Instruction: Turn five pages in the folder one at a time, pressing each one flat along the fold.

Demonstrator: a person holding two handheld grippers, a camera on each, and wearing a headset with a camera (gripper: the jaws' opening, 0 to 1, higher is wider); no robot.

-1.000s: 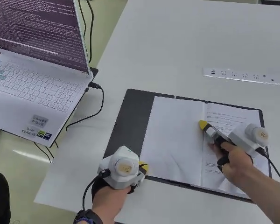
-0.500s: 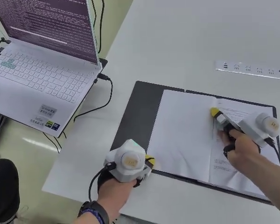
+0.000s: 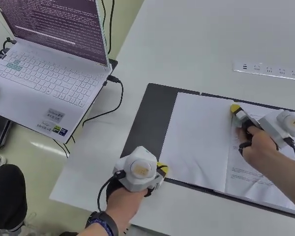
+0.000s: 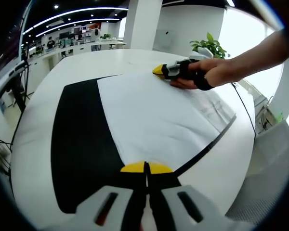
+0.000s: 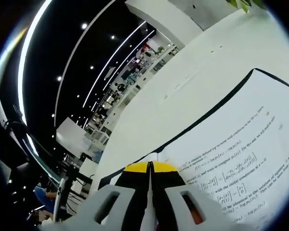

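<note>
Touching the fold of the folder at 1 o'clock, the right gripper has its jaws pressed together. The left gripper, at 7 o'clock, likewise.

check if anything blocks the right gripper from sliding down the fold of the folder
Nothing visible does. The right gripper, shut, has its tip at the fold's far end, and the fold lies bare from there to the near edge of the folder. The left gripper sits by the blank page's near corner, off the fold.

Count on the bench: one folder; two grippers, left gripper and right gripper; one laptop; one power strip. One potted plant beyond.
</note>
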